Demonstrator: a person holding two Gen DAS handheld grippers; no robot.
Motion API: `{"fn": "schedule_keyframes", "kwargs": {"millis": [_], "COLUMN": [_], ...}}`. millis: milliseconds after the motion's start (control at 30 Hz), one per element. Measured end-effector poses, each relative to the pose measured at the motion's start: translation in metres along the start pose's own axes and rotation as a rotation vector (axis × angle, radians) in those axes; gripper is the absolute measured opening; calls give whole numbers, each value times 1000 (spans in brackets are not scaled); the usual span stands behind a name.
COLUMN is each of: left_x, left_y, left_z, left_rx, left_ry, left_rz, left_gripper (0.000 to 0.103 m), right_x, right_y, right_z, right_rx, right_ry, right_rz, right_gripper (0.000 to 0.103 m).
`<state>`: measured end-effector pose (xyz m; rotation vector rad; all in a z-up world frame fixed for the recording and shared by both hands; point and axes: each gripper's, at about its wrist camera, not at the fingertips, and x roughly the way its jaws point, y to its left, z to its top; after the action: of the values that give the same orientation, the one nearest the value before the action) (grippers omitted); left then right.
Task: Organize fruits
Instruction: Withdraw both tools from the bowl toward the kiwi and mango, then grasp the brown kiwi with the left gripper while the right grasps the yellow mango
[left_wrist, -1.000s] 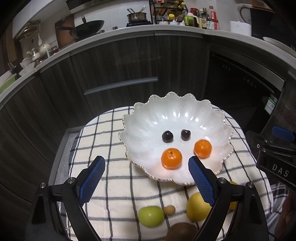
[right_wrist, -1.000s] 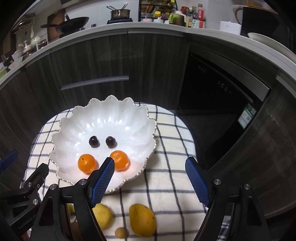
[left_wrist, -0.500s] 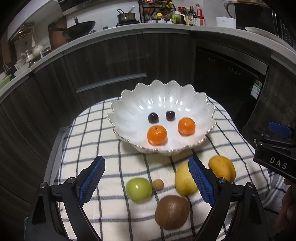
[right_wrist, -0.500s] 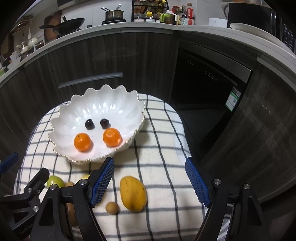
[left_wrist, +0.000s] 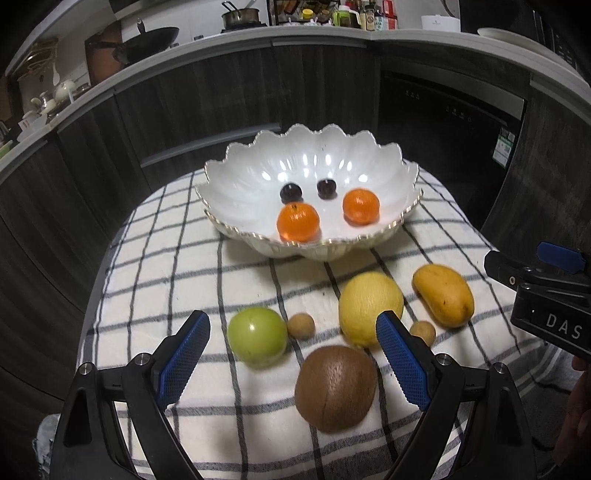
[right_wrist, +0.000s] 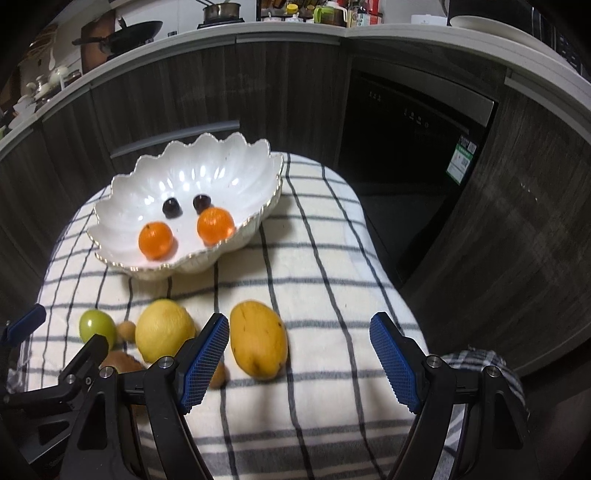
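My left tongs (left_wrist: 291, 352) hang spread and empty over the kiwi (left_wrist: 335, 387), the green apple (left_wrist: 257, 336) at ten o'clock; my right tongs (right_wrist: 300, 356), equally wide and empty, frame the mango (right_wrist: 258, 339). Round fruit on soft cloth (left_wrist: 166, 266) could roll off if I nudge it, or slip if pinched off-centre. The bowl (left_wrist: 236, 173), at twelve o'clock, already holds two tangerines and two dark cherries.
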<state>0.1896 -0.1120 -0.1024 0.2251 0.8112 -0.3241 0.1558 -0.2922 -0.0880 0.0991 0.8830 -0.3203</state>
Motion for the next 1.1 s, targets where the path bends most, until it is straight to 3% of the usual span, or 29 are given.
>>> {"fn": "schedule_keyframes", "kwargs": {"millis": [333, 1100], "left_x": [16, 35], "left_y": [-7, -16], "left_z": [-23, -39], "left_rx": [22, 13], "left_ry": [51, 102], "left_rz": [-18, -79], "left_gripper": [92, 89], "right_x": [10, 23], "right_y": [0, -1], "right_z": [-23, -31], "right_rx": [-4, -6], "right_ry": [47, 89], "right_rz": [2, 1], "right_gripper": [79, 79]}}
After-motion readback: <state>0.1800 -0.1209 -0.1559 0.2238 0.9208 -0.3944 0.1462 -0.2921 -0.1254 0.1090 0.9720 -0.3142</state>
